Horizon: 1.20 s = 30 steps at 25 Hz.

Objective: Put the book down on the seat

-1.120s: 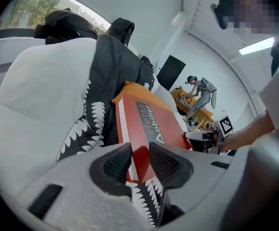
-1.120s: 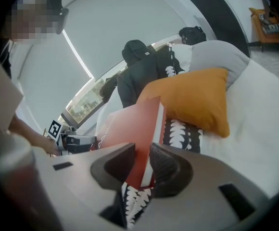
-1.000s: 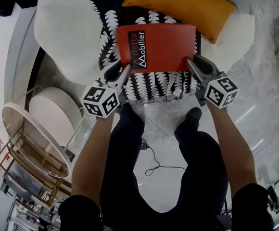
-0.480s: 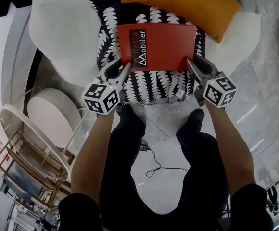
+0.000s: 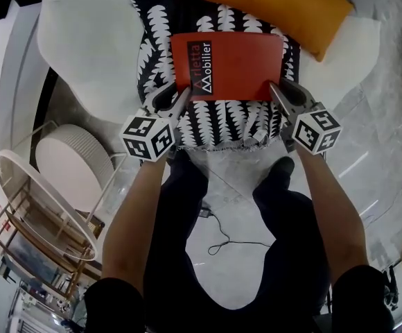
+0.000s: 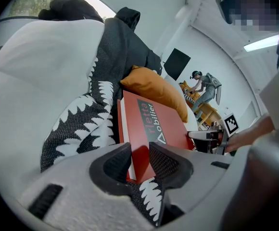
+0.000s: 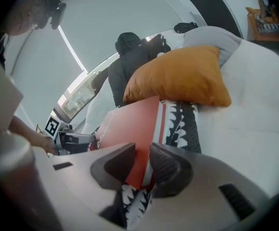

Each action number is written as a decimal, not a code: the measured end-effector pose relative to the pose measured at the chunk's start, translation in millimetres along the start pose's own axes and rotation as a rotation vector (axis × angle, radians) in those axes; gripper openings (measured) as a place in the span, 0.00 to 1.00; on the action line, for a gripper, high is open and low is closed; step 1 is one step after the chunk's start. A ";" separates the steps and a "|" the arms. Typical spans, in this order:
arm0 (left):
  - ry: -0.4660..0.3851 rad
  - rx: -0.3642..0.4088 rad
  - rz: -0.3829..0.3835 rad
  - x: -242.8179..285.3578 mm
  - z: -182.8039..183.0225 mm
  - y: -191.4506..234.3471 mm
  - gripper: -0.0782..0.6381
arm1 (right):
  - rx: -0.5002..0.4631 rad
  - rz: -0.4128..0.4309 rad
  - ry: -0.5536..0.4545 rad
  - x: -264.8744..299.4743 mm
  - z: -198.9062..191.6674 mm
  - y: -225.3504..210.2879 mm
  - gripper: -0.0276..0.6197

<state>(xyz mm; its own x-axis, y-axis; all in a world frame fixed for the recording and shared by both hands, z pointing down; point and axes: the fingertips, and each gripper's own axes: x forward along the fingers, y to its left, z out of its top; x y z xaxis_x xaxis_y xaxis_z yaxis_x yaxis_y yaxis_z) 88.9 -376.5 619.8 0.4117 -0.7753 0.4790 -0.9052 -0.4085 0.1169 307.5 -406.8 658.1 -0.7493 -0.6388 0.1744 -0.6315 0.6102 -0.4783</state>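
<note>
Red is the book, and you have it by its two near corners, one in each hand. Your left gripper has the near left corner, just below the white lettering on the cover. The left gripper view shows its fingers clamped on that corner, one pad on the cover and one under it, with the white page edges between them. Your right gripper has the near right corner. The right gripper view shows its fingers pressed onto the book in the same way, above and below.

The book lies cover up over the black-and-white patterned throw that is draped down the middle of the white seat. Its lettered side is on your left, and it fits within the width of the throw. Its far edge points toward the orange cushion, which lies across the back of the seat just beyond the book. From the gripper views the near edge looks lifted a little off the throw, with the patterned cloth showing beneath the corners. You cannot tell from any view whether the far edge touches the cloth.

A dark garment is heaped at the back of the seat, behind the cushion. Your legs stand close against the front edge of the seat, and a thin black cable lies on the pale floor between your feet. A round white side table on a gold frame stands to your left, well apart from the book.
</note>
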 end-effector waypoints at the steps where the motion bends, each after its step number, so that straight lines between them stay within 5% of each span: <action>1: 0.002 -0.001 0.000 1.6 -1.4 0.7 0.29 | -0.003 -0.002 -0.001 0.3 -0.7 -0.9 0.21; 20: 0.040 0.022 0.089 -6.7 -0.4 9.9 0.29 | 0.020 -0.065 -0.016 -2.7 -0.6 -3.8 0.22; 30: 0.024 0.022 0.060 -62.3 43.7 -33.0 0.29 | -0.077 -0.087 -0.026 -68.0 53.0 23.8 0.22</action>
<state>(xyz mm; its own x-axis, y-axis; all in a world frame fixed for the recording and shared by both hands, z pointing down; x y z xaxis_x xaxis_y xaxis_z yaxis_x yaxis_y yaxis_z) 97.7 -335.8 548.1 0.3542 -0.7868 0.5054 -0.9254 -0.3728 0.0681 354.0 -373.7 589.3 -0.6860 -0.7025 0.1892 -0.7082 0.5853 -0.3948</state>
